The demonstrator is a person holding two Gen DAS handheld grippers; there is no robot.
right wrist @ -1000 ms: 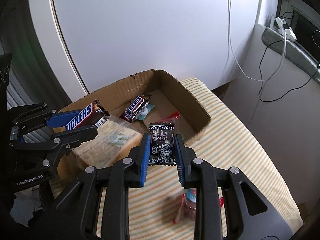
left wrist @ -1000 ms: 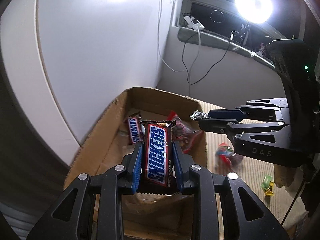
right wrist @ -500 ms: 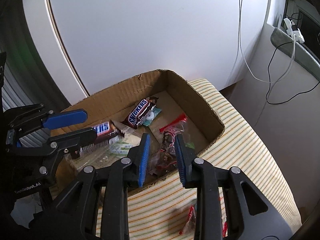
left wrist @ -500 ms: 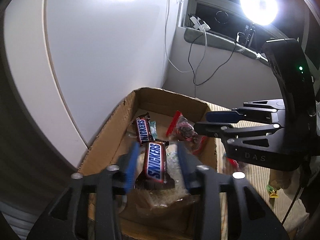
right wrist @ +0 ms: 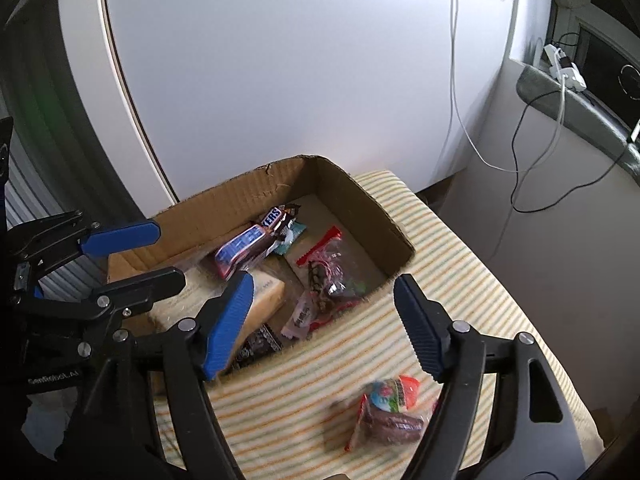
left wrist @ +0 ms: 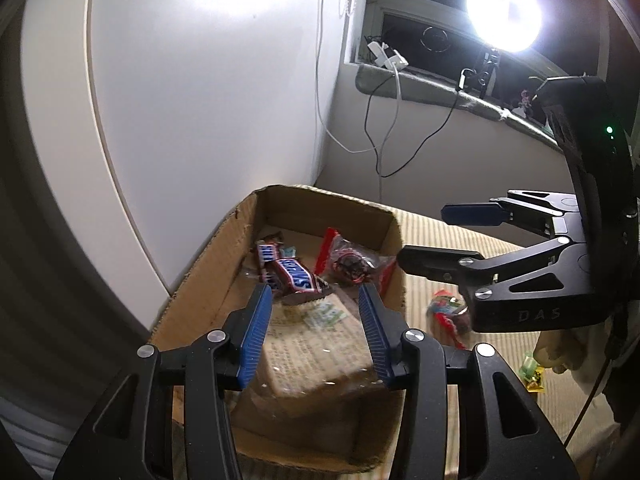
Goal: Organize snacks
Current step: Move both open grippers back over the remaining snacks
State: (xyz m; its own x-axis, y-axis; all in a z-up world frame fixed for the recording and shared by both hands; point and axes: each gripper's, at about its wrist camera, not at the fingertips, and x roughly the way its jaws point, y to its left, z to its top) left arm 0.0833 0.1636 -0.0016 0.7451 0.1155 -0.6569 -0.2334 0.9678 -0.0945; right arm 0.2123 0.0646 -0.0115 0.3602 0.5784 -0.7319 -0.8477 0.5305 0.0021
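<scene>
An open cardboard box (left wrist: 332, 208) (right wrist: 360, 196) stands on the striped cloth and holds snacks. Two Snickers bars (left wrist: 294, 276) (right wrist: 244, 246) lie in it, beside a clear red-edged packet (left wrist: 348, 260) (right wrist: 326, 264), a black packet (right wrist: 260, 344) and a tan wrapped block (left wrist: 316, 344). My left gripper (left wrist: 316, 332) is open and empty above the box's near end. My right gripper (right wrist: 324, 324) is open and empty over the box's front rim. A red and blue snack packet (right wrist: 394, 412) (left wrist: 448, 312) lies on the cloth outside the box.
A white curved panel (right wrist: 280, 60) rises right behind the box. The striped cloth (right wrist: 460, 264) stretches right of the box. A small green and yellow candy (left wrist: 534, 372) lies on it. Cables (left wrist: 380, 136) hang from a windowsill with a bright lamp (left wrist: 504, 12).
My left gripper opened and let its Snickers bar fall into the box. My right gripper opened and let the black packet fall in too. Both grippers have pulled back a little.
</scene>
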